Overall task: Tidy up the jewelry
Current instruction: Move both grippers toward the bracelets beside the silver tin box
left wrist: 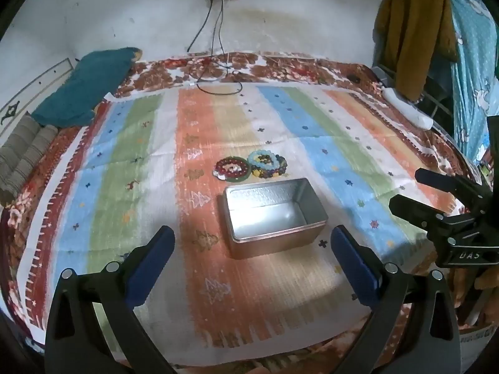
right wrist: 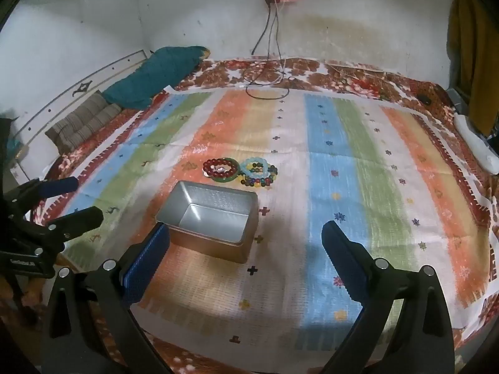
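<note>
Striped cloth (left wrist: 156, 143): bracelets (left wrist: 251, 168) beyond tin (left wrist: 274, 218), ahead of both wide-apart jaws

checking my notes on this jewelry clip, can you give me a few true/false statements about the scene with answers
1. The metal tin has bracelets inside it. False: it is empty.
2. The beaded bracelets lie in a cluster on the striped cloth just beyond the tin. True.
3. The left gripper is clamped on a bracelet. False: it is open with nothing between its pads.
4. The right gripper is open and empty. True.
5. A red beaded bracelet lies to the left of a pale blue one. True.
6. The tin has its lid on. False: it is open-topped, with no lid in view.
</note>
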